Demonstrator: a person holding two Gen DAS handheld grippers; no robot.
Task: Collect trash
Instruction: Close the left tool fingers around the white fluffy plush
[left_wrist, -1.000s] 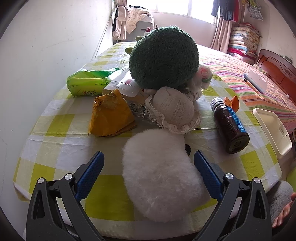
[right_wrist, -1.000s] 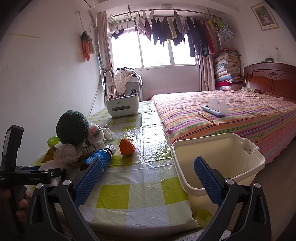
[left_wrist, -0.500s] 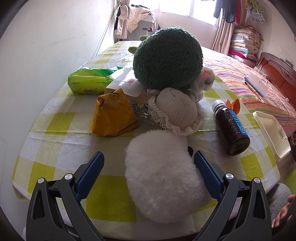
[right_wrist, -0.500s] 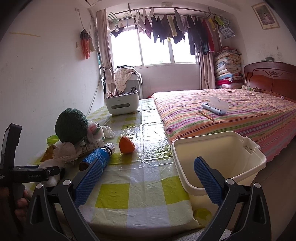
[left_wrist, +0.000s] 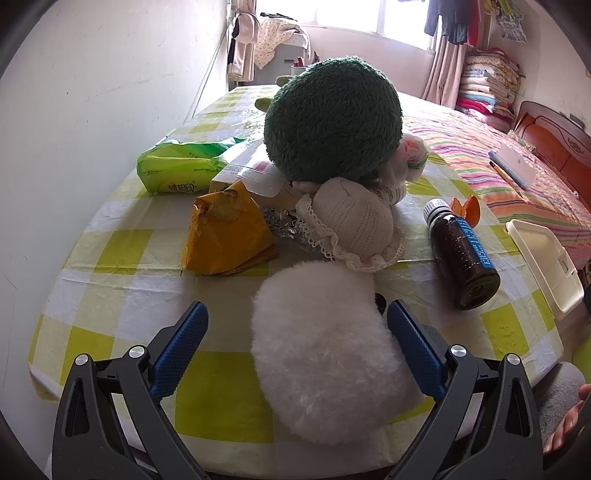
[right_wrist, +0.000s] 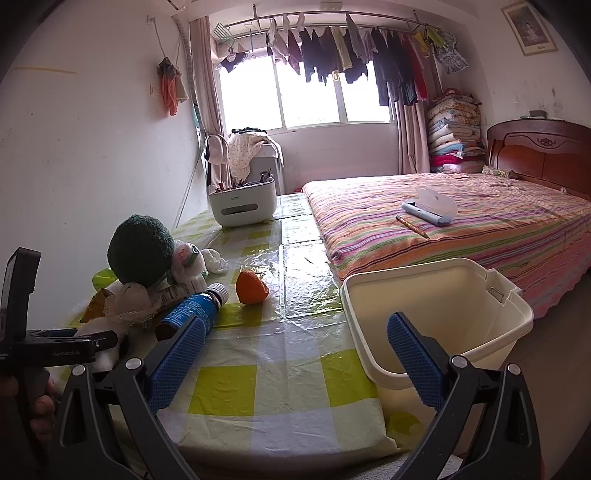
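A: Trash lies in a heap beyond the left gripper (left_wrist: 295, 325), whose blue fingers (left_wrist: 181, 343) are spread wide with a white fluffy plush ball (left_wrist: 325, 354) between them, untouched on the left side.

B: Left to right past the fingertips?

A: A green plastic tissue pack (left_wrist: 177, 170), a crumpled yellow paper wrapper (left_wrist: 225, 232), crinkled silver foil (left_wrist: 280, 223), then a brown glass bottle with a blue label (left_wrist: 461, 254) and an orange peel (left_wrist: 466, 208) beyond its cap.

B: How will they handle?

A: Wrapper and foil look light and crushable, so pinch anywhere. The bottle seems stiff, heavier and likely slippery; it lies on its side, long axis running away from the fingers, cap pointing far. Grip across its middle.

B: The right gripper (right_wrist: 295, 358)?

A: Released, holding nothing, with the cream plastic bin (right_wrist: 436, 306) behind its right finger.
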